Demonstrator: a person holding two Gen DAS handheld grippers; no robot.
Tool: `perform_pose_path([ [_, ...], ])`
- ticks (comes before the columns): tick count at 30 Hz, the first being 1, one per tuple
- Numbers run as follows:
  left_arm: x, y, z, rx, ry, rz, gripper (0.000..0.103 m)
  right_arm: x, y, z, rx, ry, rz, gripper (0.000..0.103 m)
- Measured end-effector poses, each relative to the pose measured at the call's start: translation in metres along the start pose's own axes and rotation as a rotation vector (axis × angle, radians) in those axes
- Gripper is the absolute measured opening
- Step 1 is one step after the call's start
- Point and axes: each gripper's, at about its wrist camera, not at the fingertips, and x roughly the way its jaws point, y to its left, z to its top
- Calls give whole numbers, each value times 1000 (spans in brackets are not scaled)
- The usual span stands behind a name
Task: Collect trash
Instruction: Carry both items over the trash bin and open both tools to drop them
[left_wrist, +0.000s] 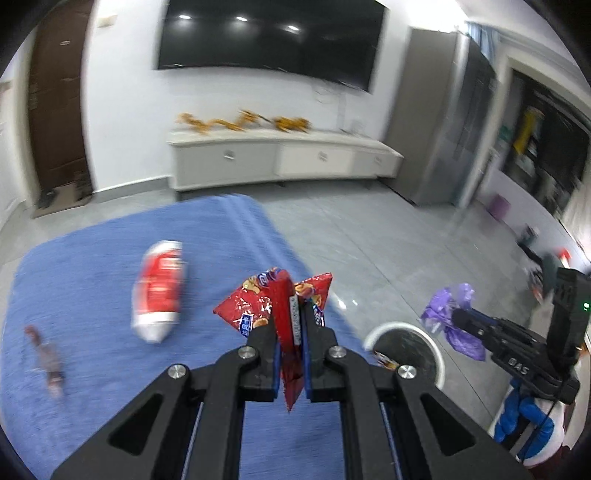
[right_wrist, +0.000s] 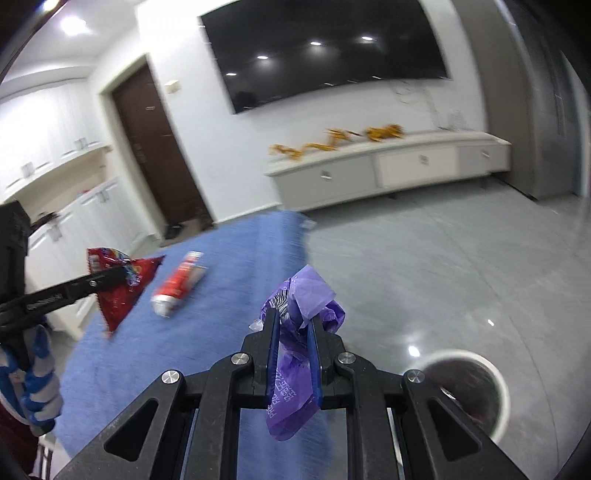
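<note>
My left gripper (left_wrist: 293, 306) is shut on a red snack wrapper (left_wrist: 255, 302) and holds it above the blue cloth's right edge; it also shows in the right wrist view (right_wrist: 122, 291). My right gripper (right_wrist: 293, 317) is shut on a crumpled purple wrapper (right_wrist: 314, 295), seen in the left wrist view too (left_wrist: 448, 306), held above the floor. A white round bin (right_wrist: 495, 402) stands on the floor at lower right, also in the left wrist view (left_wrist: 406, 347). A red and white crushed can (left_wrist: 159, 291) and a small brown wrapper (left_wrist: 46, 354) lie on the cloth.
The blue cloth (left_wrist: 92, 266) covers a table. A grey tiled floor (right_wrist: 443, 258) lies beyond. A low white cabinet (left_wrist: 280, 158) stands under a wall TV (left_wrist: 269, 37). A brown door (right_wrist: 155, 147) is at the left.
</note>
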Motion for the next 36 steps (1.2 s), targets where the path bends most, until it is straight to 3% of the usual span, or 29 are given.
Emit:
perform_pose_path([
  [8, 81, -114, -5, 153, 134, -147, 8, -4, -95, -41, 135, 94, -188, 14],
  [17, 162, -200, -11, 222, 255, -232, 9, 36, -155, -64, 245, 187, -232, 14],
  [23, 206, -218, -15, 201, 325, -247, 11, 49, -182, -83, 292, 222, -244, 18],
  [27, 229, -221, -19, 170, 380, -266, 12, 54, -195, -89, 311, 230, -267, 42],
  [29, 235, -220, -19, 168, 389, -265, 13, 54, -198, -91, 318, 232, -272, 43],
  [32, 240, -216, -20, 153, 399, -271, 31, 55, -198, -93, 319, 239, -282, 43],
  [33, 240, -216, -21, 148, 394, -271, 44, 54, -198, -93, 319, 241, -285, 43],
  [36, 239, -216, -23, 143, 392, -274, 47, 51, -198, -93, 314, 240, -292, 43],
])
